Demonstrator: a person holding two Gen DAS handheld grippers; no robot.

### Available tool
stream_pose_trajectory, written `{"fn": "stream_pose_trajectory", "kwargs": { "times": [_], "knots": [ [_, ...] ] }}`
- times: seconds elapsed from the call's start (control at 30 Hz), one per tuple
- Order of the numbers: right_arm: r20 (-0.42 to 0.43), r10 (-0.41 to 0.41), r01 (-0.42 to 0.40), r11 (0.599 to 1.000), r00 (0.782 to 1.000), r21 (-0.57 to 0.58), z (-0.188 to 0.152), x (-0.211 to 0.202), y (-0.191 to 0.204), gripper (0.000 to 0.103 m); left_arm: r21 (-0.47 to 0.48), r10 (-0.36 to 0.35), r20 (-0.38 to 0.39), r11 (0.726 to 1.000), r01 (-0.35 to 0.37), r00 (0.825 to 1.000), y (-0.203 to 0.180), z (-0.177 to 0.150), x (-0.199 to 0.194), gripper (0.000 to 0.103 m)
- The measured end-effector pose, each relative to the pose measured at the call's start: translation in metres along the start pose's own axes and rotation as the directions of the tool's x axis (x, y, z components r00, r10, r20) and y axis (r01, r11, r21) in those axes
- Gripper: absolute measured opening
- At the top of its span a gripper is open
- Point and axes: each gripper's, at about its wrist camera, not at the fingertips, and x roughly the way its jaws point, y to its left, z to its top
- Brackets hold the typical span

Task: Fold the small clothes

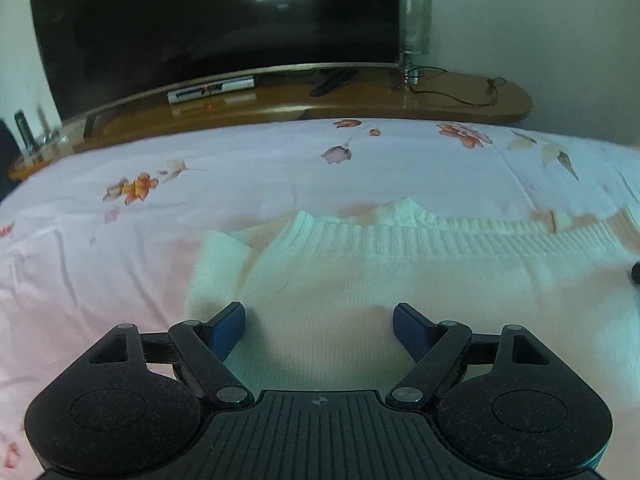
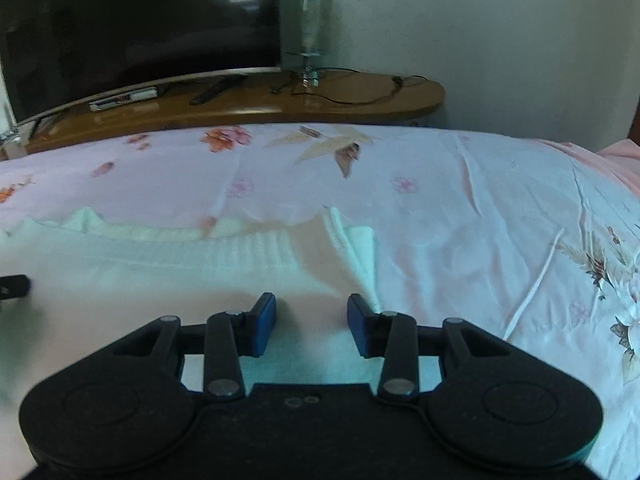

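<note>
Left tool (image 1: 319, 330): I see its blue pads spread wide with nothing pinched between them. It hangs over the near left part of the sweater, angled down at the knit, which I judge is a stance for reaching an edge, not carrying one.

Right tool (image 2: 311, 326): its pads stand partly apart, narrower than the left one's, and I see only flat knit in the gap, so nothing is gripped. It sits over the sweater's right edge, likely so both sides can be taken as a pair.

Sweater (image 1: 400, 280): the cream knit lies flat on the bed, ribbed hem (image 1: 420, 238) toward the far side. It reads as already folded narrower, with a layer showing under the left edge.

Tucked layer (image 2: 362, 252): a strip of ribbed knit peeks out past the right edge, probably a sleeve folded in.

Bedsheet (image 2: 480, 208): pink with flowers, it carries the sweater and gives a soft, flat base for folding.

Tabletop (image 1: 460, 98): a wooden one beyond the bed's far edge, well apart from the work, holding a television (image 1: 200, 28) and a glass lamp (image 1: 415, 24).

Next move, my judgement: take the near corners and bring them toward the hem.
</note>
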Motion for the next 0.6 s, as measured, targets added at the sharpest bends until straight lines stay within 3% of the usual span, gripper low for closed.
{"fn": "stream_pose_trajectory", "kwargs": {
  "times": [0.07, 0.17, 0.37, 0.6],
  "knots": [
    [0.015, 0.028, -0.028, 1.000, 0.999, -0.004, -0.005, -0.013, 0.007, 0.040, 0.024, 0.003, 0.005, 1.000, -0.003, 1.000, -0.001, -0.002, -0.006, 0.082],
    [0.015, 0.063, -0.063, 0.998, 0.998, -0.024, -0.013, -0.026, 0.021, 0.040, 0.043, 0.012, 0.008, 0.999, -0.013, 1.000, -0.001, -0.007, -0.015, 0.095],
    [-0.007, 0.117, -0.118, 0.993, 0.993, -0.033, -0.031, -0.047, 0.044, 0.040, 0.068, -0.009, 0.013, 0.998, 0.008, 1.000, 0.000, -0.024, -0.037, 0.095],
    [-0.021, 0.127, -0.128, 0.991, 0.992, -0.038, -0.045, -0.064, 0.059, 0.040, 0.074, -0.026, 0.006, 0.997, 0.026, 1.000, 0.000, -0.035, -0.056, 0.095]
  ]
}}
